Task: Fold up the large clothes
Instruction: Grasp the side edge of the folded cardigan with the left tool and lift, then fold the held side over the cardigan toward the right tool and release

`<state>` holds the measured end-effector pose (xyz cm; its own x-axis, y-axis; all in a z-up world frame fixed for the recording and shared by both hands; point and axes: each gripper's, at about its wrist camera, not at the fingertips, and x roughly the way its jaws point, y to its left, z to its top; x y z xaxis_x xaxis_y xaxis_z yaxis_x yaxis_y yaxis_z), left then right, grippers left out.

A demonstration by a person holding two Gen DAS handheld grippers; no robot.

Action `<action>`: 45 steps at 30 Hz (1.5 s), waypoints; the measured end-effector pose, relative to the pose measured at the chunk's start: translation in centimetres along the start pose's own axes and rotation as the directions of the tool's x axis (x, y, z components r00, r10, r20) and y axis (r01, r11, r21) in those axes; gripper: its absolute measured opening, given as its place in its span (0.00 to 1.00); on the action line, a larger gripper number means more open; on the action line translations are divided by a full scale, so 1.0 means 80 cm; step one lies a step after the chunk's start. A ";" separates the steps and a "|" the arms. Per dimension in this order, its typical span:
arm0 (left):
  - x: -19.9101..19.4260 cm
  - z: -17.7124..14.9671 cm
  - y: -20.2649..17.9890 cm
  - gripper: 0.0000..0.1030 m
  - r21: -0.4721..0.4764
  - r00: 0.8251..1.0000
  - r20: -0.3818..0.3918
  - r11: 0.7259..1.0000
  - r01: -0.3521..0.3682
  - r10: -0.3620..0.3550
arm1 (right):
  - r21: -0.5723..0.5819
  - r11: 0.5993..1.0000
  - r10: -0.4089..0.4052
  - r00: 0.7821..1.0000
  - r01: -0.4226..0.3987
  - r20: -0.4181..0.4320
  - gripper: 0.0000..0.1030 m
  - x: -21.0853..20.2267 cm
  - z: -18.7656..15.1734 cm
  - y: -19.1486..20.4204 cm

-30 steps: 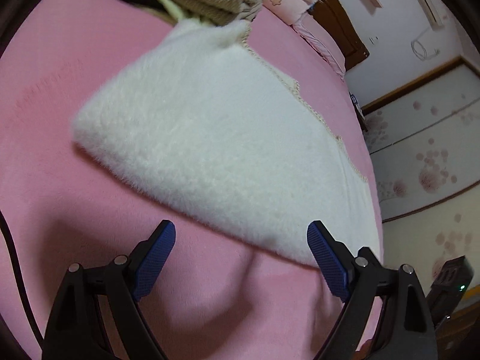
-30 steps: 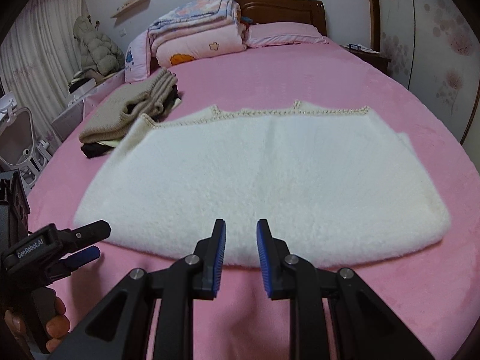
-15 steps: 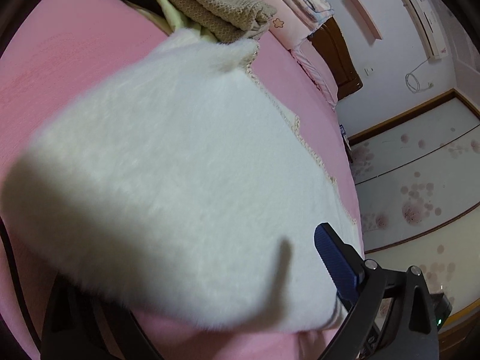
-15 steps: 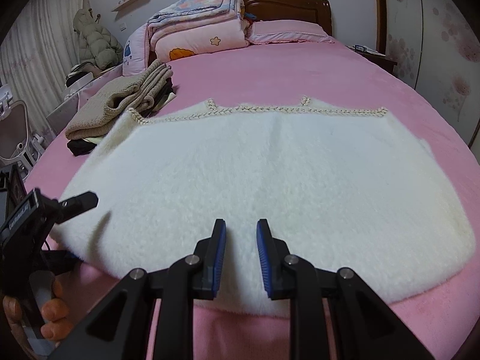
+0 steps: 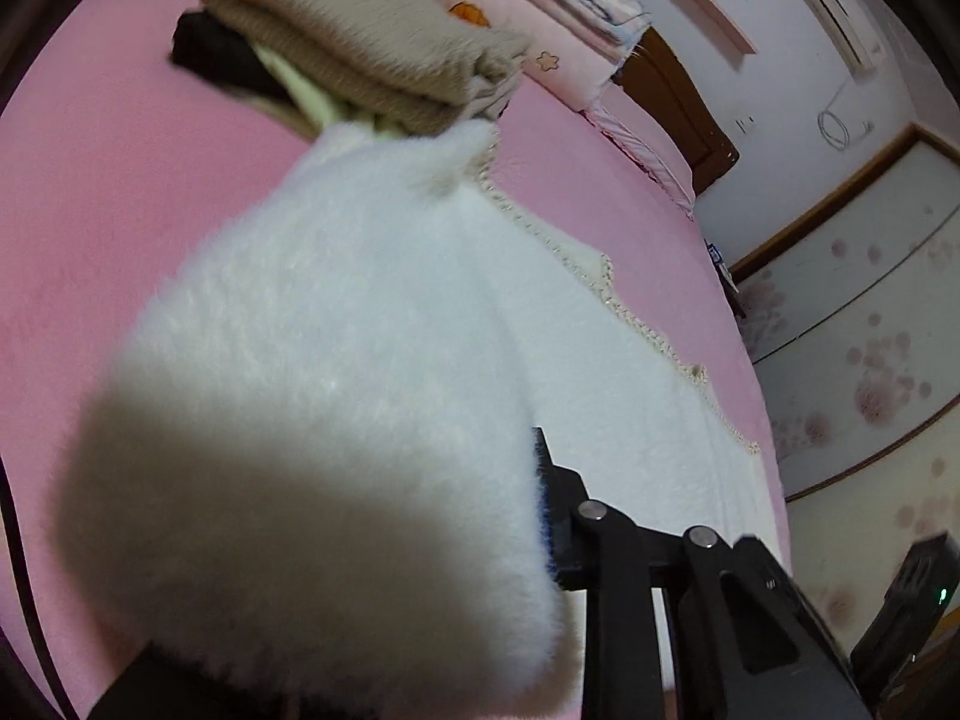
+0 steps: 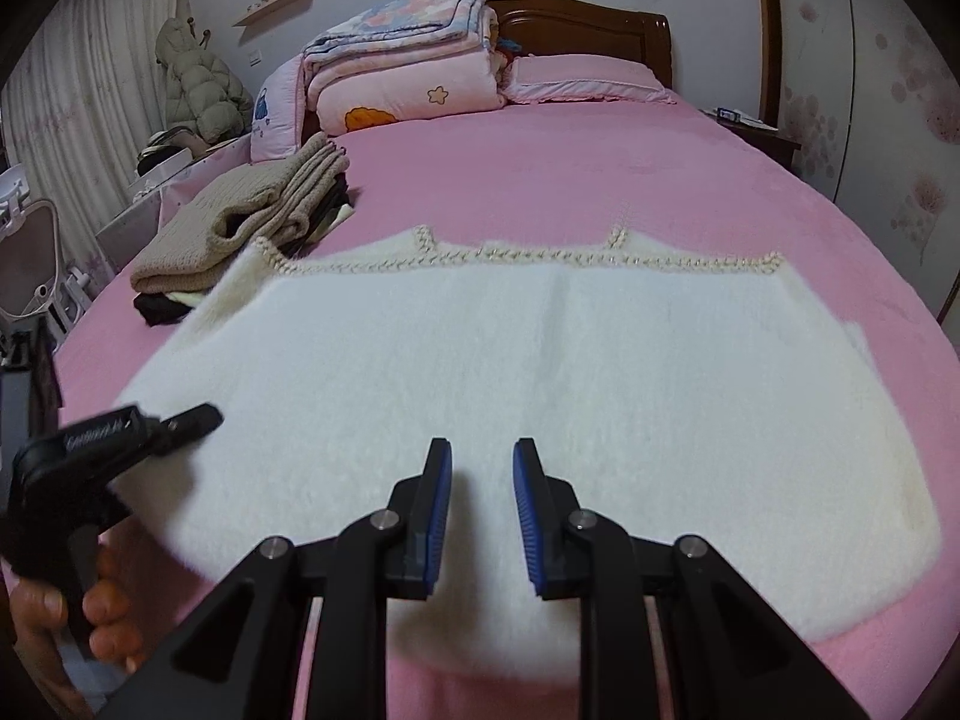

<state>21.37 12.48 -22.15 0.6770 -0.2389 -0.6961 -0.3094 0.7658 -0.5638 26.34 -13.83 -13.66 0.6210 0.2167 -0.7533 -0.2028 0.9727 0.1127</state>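
A large white fluffy garment [image 6: 540,372] with a beige crochet trim along its far edge lies spread on the pink bed [image 6: 540,168]. In the left wrist view its near corner [image 5: 336,450] bulges up and covers my left finger; only the right fingertip [image 5: 543,480] shows, pressed against the fleece. My left gripper [image 6: 180,423] also shows in the right wrist view at the garment's left edge. My right gripper [image 6: 480,480] hovers over the garment's near edge with a narrow gap between the pads and nothing in it.
A stack of folded clothes with a beige knit on top [image 6: 252,222] lies at the bed's left side, touching the garment's far-left corner. Folded quilts [image 6: 408,78] and a pillow [image 6: 588,81] lie by the wooden headboard. A nightstand [image 6: 756,132] stands at right.
My left gripper moved onto the garment's left corner and its right finger closed in against the fleece, which now bunches up. My right gripper moved forward over the near edge; its gap is unchanged.
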 end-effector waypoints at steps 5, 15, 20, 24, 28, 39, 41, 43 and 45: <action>-0.016 0.004 -0.036 0.20 0.081 0.998 0.056 0.996 -0.026 0.022 | -0.054 0.998 -0.030 0.999 0.029 -0.018 0.18 0.035 0.012 0.007; -0.039 0.011 -0.126 0.20 0.283 0.988 0.152 0.958 -0.052 0.008 | 0.005 1.000 0.028 0.997 -0.027 -0.078 0.18 0.061 -0.009 -0.012; -0.045 0.000 -0.177 0.19 0.392 0.982 0.190 0.918 -0.053 -0.024 | 0.027 0.998 0.060 0.995 -0.058 -0.080 0.18 0.062 -0.010 -0.019; -0.051 -0.014 -0.216 0.19 0.474 0.978 0.198 0.879 -0.041 -0.061 | 0.095 0.990 0.116 0.990 -0.108 -0.081 0.18 0.063 -0.012 -0.032; -0.045 -0.035 -0.256 0.19 0.559 0.978 0.187 0.829 -0.029 -0.092 | 0.154 0.974 0.179 0.980 -0.164 -0.083 0.18 0.066 -0.012 -0.046; 0.011 -0.097 -0.342 0.19 0.690 0.992 0.055 0.722 0.045 -0.114 | 0.330 0.918 0.242 0.970 -0.221 -0.021 0.12 -0.006 -0.030 -0.153; 0.035 -0.121 -0.356 0.19 0.712 0.996 0.000 0.700 0.060 -0.087 | 0.354 0.920 0.185 0.983 -0.169 -0.011 0.12 -0.026 -0.044 -0.186; 0.059 -0.145 -0.364 0.19 0.735 0.998 -0.044 0.675 0.066 -0.049 | 0.363 0.924 0.139 0.990 -0.123 -0.018 0.12 -0.038 -0.057 -0.207; 0.076 -0.165 -0.368 0.20 0.757 0.998 -0.056 0.651 0.052 -0.015 | 0.383 0.919 0.114 0.993 -0.091 -0.039 0.13 -0.041 -0.070 -0.227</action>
<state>25.76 -19.44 -15.62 0.6427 -0.2833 -0.7118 0.3395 0.9382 -0.0669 23.71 -32.70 -16.87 0.5638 0.3228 -0.7602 0.0475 0.9062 0.4201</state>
